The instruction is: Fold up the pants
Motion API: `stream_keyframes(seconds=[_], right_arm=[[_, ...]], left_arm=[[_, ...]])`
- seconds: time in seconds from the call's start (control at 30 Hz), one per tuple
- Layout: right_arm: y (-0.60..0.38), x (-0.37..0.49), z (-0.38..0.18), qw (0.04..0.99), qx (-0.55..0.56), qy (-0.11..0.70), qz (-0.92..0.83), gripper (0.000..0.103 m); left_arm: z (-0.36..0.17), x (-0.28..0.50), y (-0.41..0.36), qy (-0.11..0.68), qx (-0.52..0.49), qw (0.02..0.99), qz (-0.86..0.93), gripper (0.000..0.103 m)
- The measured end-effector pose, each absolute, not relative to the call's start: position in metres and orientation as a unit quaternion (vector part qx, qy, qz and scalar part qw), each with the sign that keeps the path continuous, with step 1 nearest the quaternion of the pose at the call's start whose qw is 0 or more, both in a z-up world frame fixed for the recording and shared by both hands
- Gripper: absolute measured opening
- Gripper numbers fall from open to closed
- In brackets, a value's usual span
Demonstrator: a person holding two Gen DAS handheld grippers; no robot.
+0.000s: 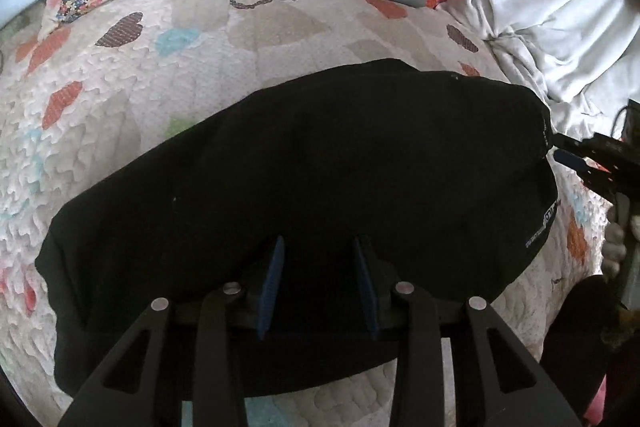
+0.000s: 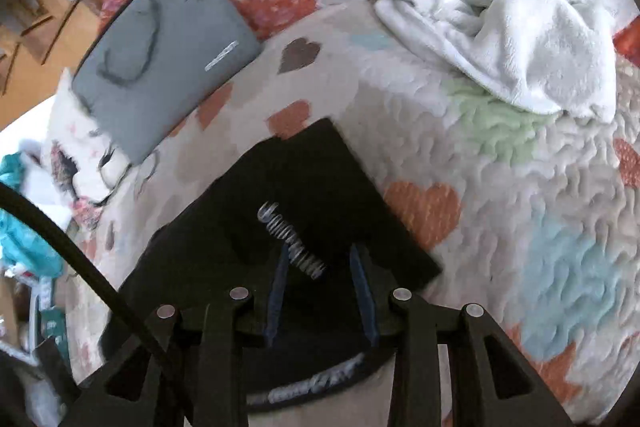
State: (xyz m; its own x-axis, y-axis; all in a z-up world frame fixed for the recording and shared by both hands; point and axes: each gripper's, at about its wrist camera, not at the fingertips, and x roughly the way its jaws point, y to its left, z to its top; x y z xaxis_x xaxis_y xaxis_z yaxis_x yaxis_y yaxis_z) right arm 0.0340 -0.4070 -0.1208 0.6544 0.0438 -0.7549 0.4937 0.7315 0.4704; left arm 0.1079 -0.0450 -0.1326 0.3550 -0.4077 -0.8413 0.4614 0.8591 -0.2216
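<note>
— So, which step? Start on the left.

— Left gripper (image 1: 318,287) hovers over the pants (image 1: 304,179), fingers apart, nothing held. Pants lie folded into a dark block on the quilt (image 1: 120,99).

— And the right?

— Right gripper (image 2: 320,291) is also spread, over the printed end, gripping nothing.

— So one fold looks done?

— Likely. Next calls for both to pinch an edge and fold across.

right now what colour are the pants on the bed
Black pants with small white lettering; clearest in the left wrist view.
</note>
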Motion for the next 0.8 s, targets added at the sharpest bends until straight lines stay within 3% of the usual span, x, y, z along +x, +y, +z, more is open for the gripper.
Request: stream_keyframes(seconds=[0.1, 0.2, 0.3, 0.33, 0.6, 0.8], right_arm=[[-0.418, 0.045, -0.142, 0.817, 0.382, 0.414, -0.123, 0.036], [-0.426, 0.043, -0.142, 0.83, 0.391, 0.378, -0.12, 0.035], [-0.436, 0.038, -0.144, 0.827, 0.432, 0.348, -0.087, 0.012], [-0.436, 0.038, -0.142, 0.825, 0.439, 0.346, -0.081, 0.011], [-0.429, -0.015, -0.099, 0.826, 0.451, 0.332, -0.068, 0.009], [-0.427, -0.029, -0.132, 0.792, 0.364, 0.461, -0.165, 0.015]], left_arm=[[-0.134, 0.107, -0.046, 0.501, 0.038, 0.823, -0.266, 0.035], [-0.133, 0.108, -0.047, 0.502, 0.034, 0.823, -0.264, 0.036], [-0.13, 0.111, -0.043, 0.508, 0.017, 0.822, -0.259, 0.036], [-0.128, 0.111, -0.041, 0.509, 0.012, 0.822, -0.256, 0.036], [-0.094, 0.1, -0.005, 0.488, -0.017, 0.833, -0.261, 0.036], [-0.093, 0.105, 0.039, 0.485, -0.046, 0.842, -0.233, 0.036]])
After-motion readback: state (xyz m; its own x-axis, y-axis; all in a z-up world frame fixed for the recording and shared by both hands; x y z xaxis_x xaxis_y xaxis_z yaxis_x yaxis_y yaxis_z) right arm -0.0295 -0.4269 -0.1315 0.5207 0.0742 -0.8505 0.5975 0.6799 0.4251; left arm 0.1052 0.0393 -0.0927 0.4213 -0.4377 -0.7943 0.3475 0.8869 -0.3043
